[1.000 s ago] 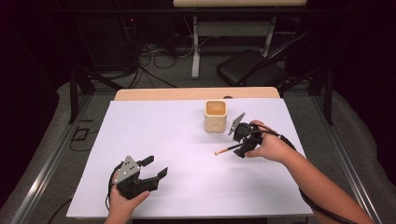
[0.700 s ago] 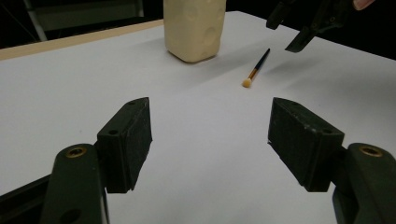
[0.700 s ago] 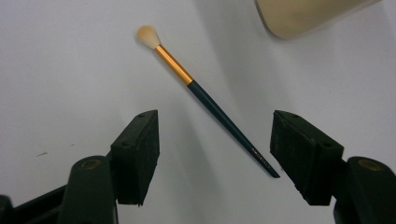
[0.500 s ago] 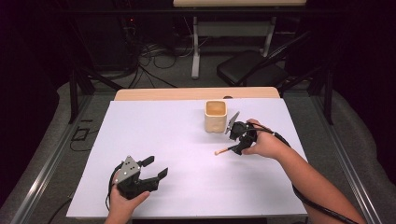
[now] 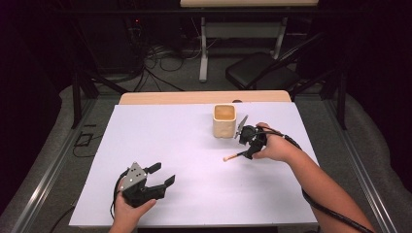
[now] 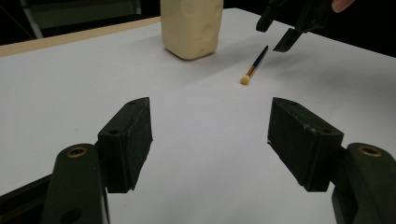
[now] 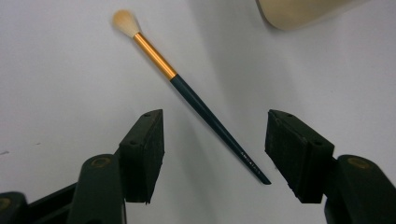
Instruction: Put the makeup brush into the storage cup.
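the high view looks forward and down from above the person's side, taking in the whole white worktop [image 5: 194,145] from well back. the left gripper view sits low and close to the sheet, facing across it between its own jaws toward the far cream cup [image 6: 191,25] and the makeup brush [image 6: 254,65]. the right gripper view looks steeply down, very near the same brush [image 7: 187,88]. all three views share the brush and the cup.
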A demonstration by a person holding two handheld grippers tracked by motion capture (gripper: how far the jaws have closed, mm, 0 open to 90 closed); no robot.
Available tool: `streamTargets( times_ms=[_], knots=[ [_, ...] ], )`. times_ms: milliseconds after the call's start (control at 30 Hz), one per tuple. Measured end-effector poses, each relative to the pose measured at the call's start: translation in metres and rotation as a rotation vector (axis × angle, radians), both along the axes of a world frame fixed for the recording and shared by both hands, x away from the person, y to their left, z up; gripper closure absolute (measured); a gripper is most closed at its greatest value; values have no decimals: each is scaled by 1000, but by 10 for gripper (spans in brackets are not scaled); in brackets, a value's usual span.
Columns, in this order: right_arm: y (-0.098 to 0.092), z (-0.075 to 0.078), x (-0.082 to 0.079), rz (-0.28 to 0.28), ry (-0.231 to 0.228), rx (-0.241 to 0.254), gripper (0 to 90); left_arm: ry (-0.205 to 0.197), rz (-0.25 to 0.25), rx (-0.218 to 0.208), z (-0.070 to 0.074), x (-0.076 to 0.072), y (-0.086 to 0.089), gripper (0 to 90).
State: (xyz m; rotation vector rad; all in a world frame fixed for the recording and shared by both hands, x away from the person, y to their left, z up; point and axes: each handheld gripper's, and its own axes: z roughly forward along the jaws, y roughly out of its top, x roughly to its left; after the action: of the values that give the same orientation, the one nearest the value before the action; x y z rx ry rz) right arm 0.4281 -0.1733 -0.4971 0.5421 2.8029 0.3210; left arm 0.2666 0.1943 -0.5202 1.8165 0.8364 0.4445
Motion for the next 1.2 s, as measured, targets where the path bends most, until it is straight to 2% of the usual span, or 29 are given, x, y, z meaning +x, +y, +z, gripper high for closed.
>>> streamTargets(
  times_ms=[400,500,633,933,1200],
  knots=[
    [2,0,7,18,14,-21,399,4,0,-1,0,1,1,306],
    [4,-2,9,16,17,-11,403,5,3,2,-1,1,0,306],
    [8,-3,10,25,27,-27,410,5,2,4,-1,1,0,306],
    [18,-5,11,40,39,-29,422,7,2,4,-1,1,0,306],
    [30,-6,12,73,44,-43,427,7,2,3,-1,1,0,306]
  ],
)
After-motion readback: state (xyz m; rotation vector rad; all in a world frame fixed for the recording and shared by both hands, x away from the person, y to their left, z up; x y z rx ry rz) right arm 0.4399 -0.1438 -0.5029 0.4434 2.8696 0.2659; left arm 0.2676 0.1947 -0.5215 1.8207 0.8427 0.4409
